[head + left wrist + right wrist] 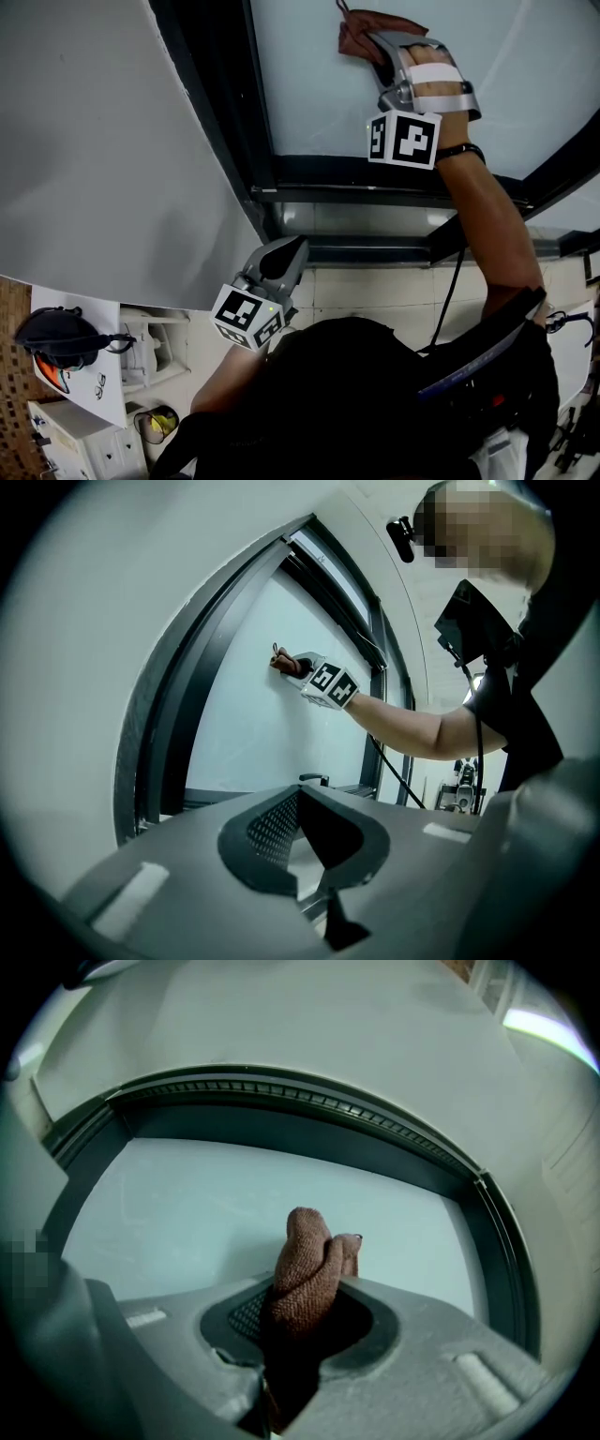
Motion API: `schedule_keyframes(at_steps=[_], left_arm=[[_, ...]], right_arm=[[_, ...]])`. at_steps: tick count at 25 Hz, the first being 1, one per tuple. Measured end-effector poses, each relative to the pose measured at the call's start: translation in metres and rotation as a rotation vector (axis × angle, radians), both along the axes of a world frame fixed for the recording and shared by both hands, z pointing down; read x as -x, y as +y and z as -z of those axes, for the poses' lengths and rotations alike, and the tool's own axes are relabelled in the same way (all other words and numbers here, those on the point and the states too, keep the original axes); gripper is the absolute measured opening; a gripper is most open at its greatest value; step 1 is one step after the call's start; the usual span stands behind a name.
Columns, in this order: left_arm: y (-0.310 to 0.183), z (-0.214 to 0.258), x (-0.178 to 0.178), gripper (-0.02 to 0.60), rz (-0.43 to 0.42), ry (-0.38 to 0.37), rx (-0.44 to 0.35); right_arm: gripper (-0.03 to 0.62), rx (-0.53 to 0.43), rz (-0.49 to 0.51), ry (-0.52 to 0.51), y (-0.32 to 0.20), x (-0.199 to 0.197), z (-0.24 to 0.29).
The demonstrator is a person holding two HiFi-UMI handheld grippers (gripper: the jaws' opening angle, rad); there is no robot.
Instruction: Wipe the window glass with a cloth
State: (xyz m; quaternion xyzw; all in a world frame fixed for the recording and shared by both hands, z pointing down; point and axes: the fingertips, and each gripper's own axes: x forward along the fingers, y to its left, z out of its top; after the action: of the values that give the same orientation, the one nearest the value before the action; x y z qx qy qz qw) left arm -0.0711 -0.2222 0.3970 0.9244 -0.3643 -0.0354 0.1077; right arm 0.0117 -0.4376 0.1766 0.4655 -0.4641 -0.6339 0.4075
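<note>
While the left gripper [286,255] hangs low at 7 o'clock, jaws together on nothing, the right gripper [380,52] clamps the cloth [356,36] against the glass [309,94] at 1 o'clock. Wiping looks barely begun, with most of the pane left to do. There is room toward 9 o'clock, and the frame [375,173] bounds it at 6.

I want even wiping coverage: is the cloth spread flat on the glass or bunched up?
Bunched up. The brown cloth sticks out of the right tool as a folded wad, clamped between its jaws.
</note>
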Motion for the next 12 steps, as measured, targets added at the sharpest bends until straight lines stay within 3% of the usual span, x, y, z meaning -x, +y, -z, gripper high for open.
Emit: schedule_keyframes(at_steps=[12], left_arm=[[0.001, -0.002, -0.003, 0.017, -0.004, -0.003, 0.011]], right_arm=[[0.078, 0.116, 0.020, -0.039, 0.001, 0.002, -0.077]])
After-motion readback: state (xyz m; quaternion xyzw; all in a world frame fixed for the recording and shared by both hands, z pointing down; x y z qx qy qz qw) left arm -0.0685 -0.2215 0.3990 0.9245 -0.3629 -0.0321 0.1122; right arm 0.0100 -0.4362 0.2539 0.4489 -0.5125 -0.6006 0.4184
